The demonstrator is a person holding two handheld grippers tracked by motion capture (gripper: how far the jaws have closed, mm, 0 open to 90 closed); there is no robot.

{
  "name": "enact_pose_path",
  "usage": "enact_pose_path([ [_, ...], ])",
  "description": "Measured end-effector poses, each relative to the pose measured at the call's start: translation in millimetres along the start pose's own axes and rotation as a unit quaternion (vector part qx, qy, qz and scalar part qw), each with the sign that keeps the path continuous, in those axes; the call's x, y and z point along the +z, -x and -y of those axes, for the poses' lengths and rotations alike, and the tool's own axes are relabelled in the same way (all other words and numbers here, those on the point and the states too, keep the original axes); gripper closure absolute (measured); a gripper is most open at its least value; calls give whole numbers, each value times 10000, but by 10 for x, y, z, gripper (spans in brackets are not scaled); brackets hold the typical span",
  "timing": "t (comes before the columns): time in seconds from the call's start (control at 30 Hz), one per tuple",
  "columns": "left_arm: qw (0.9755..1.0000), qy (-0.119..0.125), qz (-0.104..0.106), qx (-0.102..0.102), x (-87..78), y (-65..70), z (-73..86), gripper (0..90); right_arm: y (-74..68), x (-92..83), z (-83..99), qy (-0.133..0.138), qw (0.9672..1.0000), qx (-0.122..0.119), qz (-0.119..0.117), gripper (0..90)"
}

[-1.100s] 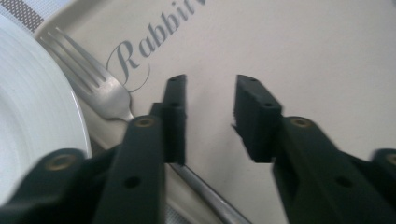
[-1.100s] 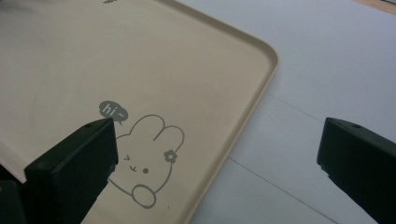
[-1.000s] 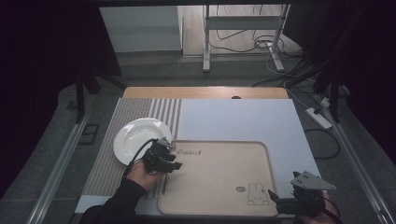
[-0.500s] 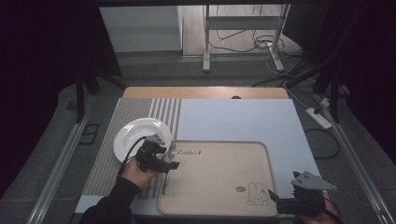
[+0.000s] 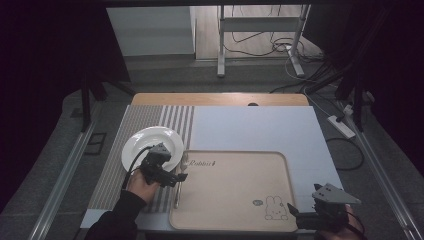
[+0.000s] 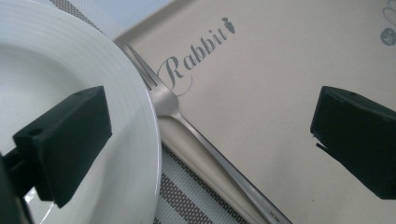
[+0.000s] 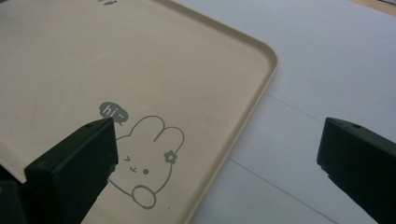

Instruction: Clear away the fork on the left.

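A steel fork lies between the white plate and the beige tray, its tines by the "Rabbit" lettering. In the high view the fork runs along the tray's left rim, just right of the plate. My left gripper hovers low over the fork's neck. It is open, with one jaw over the plate and the other over the tray. My right gripper hangs at the tray's near right corner. It is open and empty above the rabbit drawing.
A striped grey placemat lies under the plate, and a white mat covers the rest of the wooden table. The table's near edge runs just below the tray. Cables and a desk frame stand on the floor beyond.
My left gripper has shifted a little to the left and toward the person, staying over the fork. The right gripper has held still.
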State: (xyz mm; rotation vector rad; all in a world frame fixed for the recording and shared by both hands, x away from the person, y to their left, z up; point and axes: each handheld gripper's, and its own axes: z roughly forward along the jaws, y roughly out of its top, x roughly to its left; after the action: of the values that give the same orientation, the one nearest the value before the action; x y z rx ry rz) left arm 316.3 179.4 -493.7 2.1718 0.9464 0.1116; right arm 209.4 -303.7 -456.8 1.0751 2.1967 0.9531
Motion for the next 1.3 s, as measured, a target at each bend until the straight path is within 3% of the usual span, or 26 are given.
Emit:
enact_pose_path([
  [0.77, 9974, 664, 132, -253, -321, -80, 278, 0, -7, 6, -5, -51, 10000, -14, 6, 0],
  [1.07, 9965, 645, 88, -517, -481, -78, 469, 0, -13, 9, -9, -63, 10000, -23, 41, 0],
  [1.3, 9966, 610, -30, -553, -577, -43, 570, 0, -10, 13, -10, -70, 10000, -7, 46, 0],
])
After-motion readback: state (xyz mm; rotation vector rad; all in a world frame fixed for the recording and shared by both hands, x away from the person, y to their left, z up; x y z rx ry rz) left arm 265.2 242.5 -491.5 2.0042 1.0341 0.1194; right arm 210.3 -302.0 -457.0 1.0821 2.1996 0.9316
